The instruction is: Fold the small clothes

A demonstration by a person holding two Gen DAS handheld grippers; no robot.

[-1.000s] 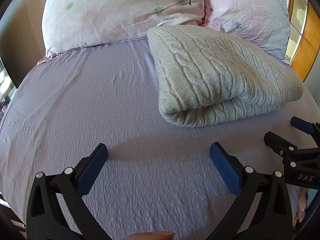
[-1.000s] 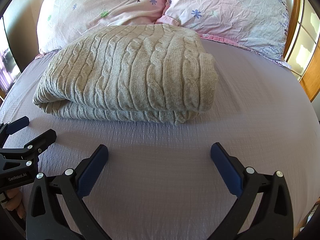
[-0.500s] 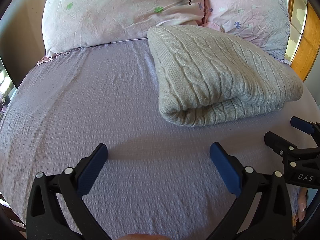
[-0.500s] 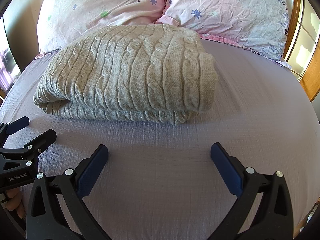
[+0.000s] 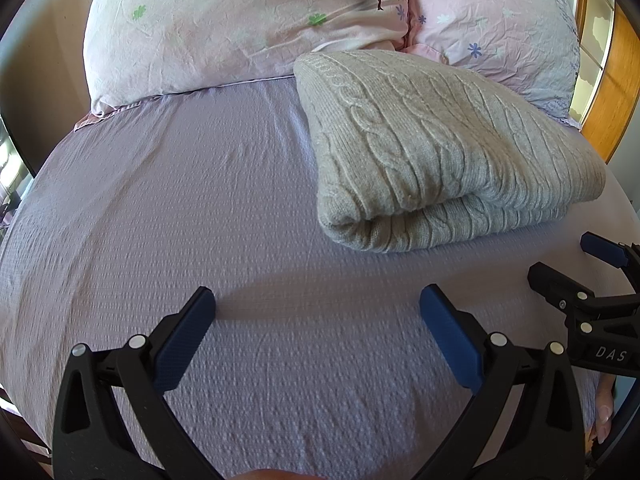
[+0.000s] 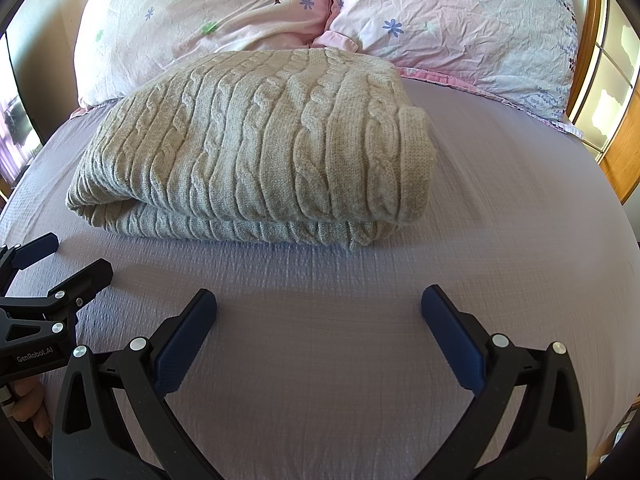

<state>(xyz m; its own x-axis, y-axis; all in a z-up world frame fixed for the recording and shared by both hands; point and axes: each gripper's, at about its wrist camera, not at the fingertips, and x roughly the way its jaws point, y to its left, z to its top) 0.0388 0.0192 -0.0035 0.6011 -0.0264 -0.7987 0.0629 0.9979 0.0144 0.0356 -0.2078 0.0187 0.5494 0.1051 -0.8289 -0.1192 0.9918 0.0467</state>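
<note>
We see only part of right gripper (image 5: 568,268) at right edge of left wrist view, rest cut off. Left gripper (image 6: 68,256) likewise cut at left edge of right wrist view. Sweater (image 6: 256,148) hides lower pillow (image 6: 200,12) edges. Fingers (image 6: 28,404) at lower left mostly out of frame. We cannot tell sweater's inner folds.

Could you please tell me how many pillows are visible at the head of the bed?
2. One pillow, printed with a small tree, lies at the left; the other pillow lies beside it at the right. Both sit behind the folded sweater. Others may be hidden out of frame.
</note>
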